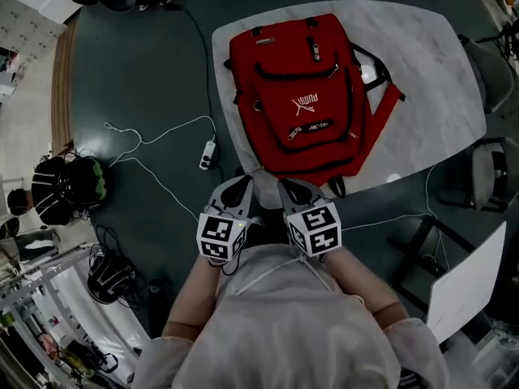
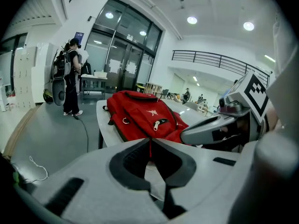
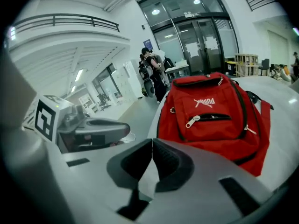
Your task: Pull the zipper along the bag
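Note:
A red backpack (image 1: 300, 96) lies flat on the white table (image 1: 422, 71), its front face up. The small front pocket has a silver zipper pull (image 1: 293, 134) at its left end, which also shows in the left gripper view (image 2: 158, 123) and the right gripper view (image 3: 191, 121). Both grippers hang side by side close to the person's chest, short of the table's near edge. My left gripper (image 1: 242, 185) (image 2: 150, 139) is shut with nothing in it. The right gripper (image 1: 293, 188) (image 3: 152, 140) is also shut and empty. Neither touches the backpack.
A power strip (image 1: 208, 154) and white cables lie on the dark floor left of the table. Chairs (image 1: 495, 173) stand at the table's right side. A dark bag (image 1: 69, 186) sits on the floor at far left. A person (image 2: 70, 76) stands far off by the glass doors.

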Demonstrator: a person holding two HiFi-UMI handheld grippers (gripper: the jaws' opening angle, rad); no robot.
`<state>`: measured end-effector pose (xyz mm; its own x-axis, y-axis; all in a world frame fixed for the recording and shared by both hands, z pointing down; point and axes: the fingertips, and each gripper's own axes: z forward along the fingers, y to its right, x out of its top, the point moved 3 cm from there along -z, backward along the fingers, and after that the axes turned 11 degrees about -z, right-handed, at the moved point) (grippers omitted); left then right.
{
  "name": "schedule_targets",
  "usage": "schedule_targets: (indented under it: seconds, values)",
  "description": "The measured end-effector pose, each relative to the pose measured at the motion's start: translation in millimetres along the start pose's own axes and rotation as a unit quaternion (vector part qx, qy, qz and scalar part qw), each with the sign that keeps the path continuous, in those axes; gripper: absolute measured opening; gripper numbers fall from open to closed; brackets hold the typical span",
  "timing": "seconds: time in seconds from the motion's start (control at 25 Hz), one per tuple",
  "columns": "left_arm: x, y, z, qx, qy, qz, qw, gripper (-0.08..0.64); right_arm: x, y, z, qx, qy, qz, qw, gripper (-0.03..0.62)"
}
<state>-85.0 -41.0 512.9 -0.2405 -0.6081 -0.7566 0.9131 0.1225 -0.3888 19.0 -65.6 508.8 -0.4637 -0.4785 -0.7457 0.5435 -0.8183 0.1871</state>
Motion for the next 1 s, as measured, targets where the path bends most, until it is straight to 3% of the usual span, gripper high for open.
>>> schedule_targets:
  seconds: [0.32, 0.4, 0.56, 0.72, 1.0]
  values:
    - [-34.2, -23.3, 43.8, 0.033, -0.066, 0.003, 0.9973, 0.026, -25.5, 24.2, 46.1, 0.033, -0.049, 0.009, 0.998, 0.028]
    - [-42.4, -28.0, 51.8, 0.034, -0.081, -0.001, 0.9961, 0.110, -34.2, 25.4, 54.6, 0.034, -0.066, 0.009, 0.997, 0.028]
    - [-51.4, -33.1, 63.8, 0.018, -0.120, 0.011, 0.9925, 0.132, -44.9, 27.6, 67.6, 0.034, -0.101, 0.024, 0.994, 0.028]
    - [-59.5, -31.3, 71.7, -0.011, -0.157, 0.044, 0.9866, 0.132, -52.2, 29.8, 76.3, 0.040, -0.135, 0.087, 0.986, 0.028]
    - [-75.1, -39.9, 79.5, -0.026, -0.220, 0.088, 0.9711, 0.132, -57.7, 35.5, 88.5, -0.002, -0.158, 0.112, 0.981, 0.028]
